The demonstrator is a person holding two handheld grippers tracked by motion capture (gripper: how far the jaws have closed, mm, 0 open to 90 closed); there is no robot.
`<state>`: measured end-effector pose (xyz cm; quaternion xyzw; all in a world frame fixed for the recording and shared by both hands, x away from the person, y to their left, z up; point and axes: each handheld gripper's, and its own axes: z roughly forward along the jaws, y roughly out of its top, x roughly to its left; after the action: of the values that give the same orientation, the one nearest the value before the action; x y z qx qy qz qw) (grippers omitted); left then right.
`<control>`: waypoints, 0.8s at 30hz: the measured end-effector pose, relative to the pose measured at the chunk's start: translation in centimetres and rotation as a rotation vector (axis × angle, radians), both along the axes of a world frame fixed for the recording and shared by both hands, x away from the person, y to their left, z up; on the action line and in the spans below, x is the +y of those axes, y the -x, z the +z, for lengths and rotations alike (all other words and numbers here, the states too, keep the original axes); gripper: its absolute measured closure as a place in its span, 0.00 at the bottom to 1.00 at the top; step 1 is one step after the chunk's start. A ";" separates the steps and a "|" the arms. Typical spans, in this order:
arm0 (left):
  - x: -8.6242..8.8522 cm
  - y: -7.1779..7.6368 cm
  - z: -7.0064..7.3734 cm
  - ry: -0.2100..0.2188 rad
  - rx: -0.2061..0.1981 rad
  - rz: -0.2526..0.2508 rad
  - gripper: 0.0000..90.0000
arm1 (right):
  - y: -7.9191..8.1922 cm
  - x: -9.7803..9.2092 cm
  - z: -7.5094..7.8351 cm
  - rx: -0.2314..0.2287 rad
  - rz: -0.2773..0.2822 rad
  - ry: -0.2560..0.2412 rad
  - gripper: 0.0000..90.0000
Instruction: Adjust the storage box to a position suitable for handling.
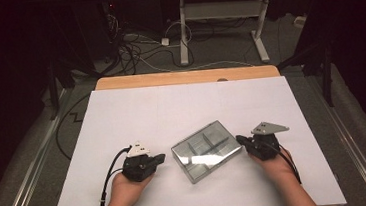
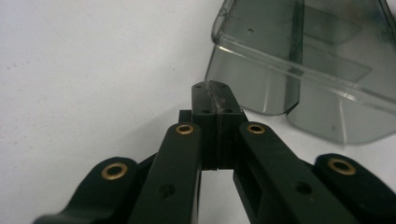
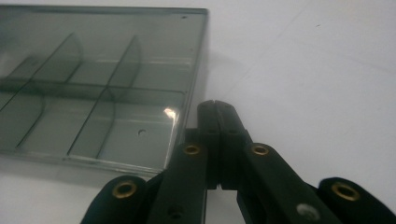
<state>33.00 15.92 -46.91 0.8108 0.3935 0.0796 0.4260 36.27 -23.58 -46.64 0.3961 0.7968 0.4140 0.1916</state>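
A clear grey plastic box [image 1: 206,150] with inner dividers lies closed on the white table sheet [image 1: 187,112], turned at an angle. My left gripper [image 1: 162,158] rests on the sheet just left of the box, jaws pressed together and holding nothing. Seen along those jaws, the left gripper [image 2: 214,91] stops short of the box corner [image 2: 243,88]. My right gripper [image 1: 239,139] sits at the box's right end, also shut and empty. In the right gripper view, the right gripper [image 3: 215,109] lies beside the box's edge [image 3: 196,84]; I cannot tell whether it touches.
The white sheet covers a wooden table whose far edge [image 1: 187,77] shows bare. Beyond it stand a desk frame [image 1: 224,24] and loose cables [image 1: 131,47] on the floor. A black cable [image 1: 108,177] trails from the left gripper.
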 end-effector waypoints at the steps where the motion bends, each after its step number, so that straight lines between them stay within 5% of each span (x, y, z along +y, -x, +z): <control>1: 0.2 0.2 0.1 -0.003 0.000 0.001 0.97 | 1.4 0.2 0.0 -0.001 0.022 0.009 1.00; 10: 0.7 1.0 0.2 -0.010 0.011 -0.005 0.97 | 6.6 0.8 -0.1 -0.003 0.034 -0.029 1.00; 16: 0.9 1.8 -0.1 -0.027 0.012 -0.047 0.97 | 7.9 1.5 -0.2 0.003 0.053 -0.029 1.00; 24: 1.2 1.9 -0.4 -0.021 0.020 -0.012 0.97 | 9.3 3.2 0.0 -0.013 0.118 0.003 1.00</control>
<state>31.06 17.17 -47.29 0.8184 0.3919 0.0731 0.4138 26.96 -20.33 -46.68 0.3454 0.8181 0.4260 0.1728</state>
